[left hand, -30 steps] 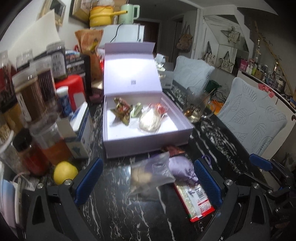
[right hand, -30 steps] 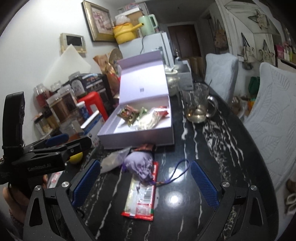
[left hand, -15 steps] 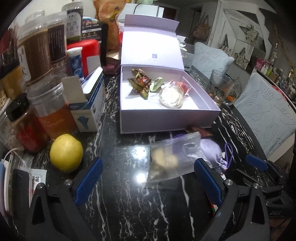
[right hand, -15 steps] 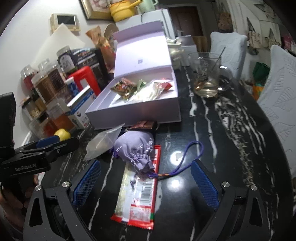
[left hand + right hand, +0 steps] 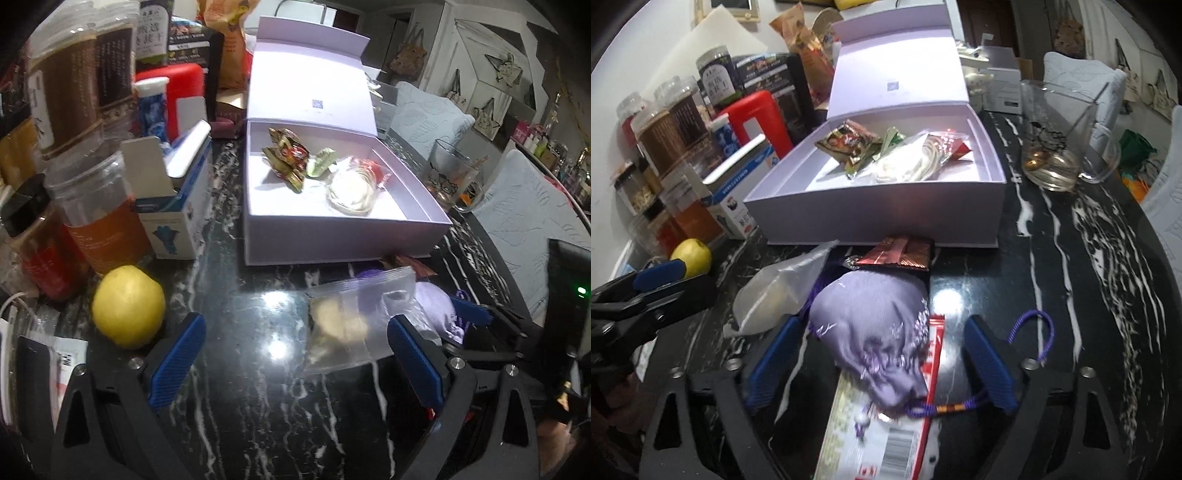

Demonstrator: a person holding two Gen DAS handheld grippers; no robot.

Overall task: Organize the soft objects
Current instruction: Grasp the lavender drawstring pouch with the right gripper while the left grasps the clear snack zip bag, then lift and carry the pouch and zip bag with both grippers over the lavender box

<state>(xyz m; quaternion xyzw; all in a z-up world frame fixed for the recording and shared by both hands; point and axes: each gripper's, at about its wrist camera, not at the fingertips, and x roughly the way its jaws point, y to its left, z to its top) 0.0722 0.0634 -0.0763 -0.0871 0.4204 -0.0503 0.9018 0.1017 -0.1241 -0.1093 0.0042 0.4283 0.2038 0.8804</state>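
An open lilac box (image 5: 332,236) (image 5: 886,218) sits on the black marble table and holds snack packets (image 5: 286,157) and a bagged white bun (image 5: 351,190). In front of it lie a clear zip bag (image 5: 354,321) (image 5: 775,291), a purple drawstring pouch (image 5: 879,343) (image 5: 434,306), a red-and-white packet (image 5: 886,435) and a dark red wrapper (image 5: 897,254). My left gripper (image 5: 295,354) is open, the zip bag by its right finger. My right gripper (image 5: 879,358) is open with the pouch between its fingers.
Jars (image 5: 74,92), a blue-white carton (image 5: 173,206), a red container (image 5: 173,92) and a yellow lemon (image 5: 127,306) crowd the left. A glass mug (image 5: 1056,144) stands right of the box. Padded chairs (image 5: 535,221) line the table's right edge.
Both grippers have moved forward and down toward the table. The pouch now lies between my right fingers, and the zip bag is close to my left gripper's right finger.
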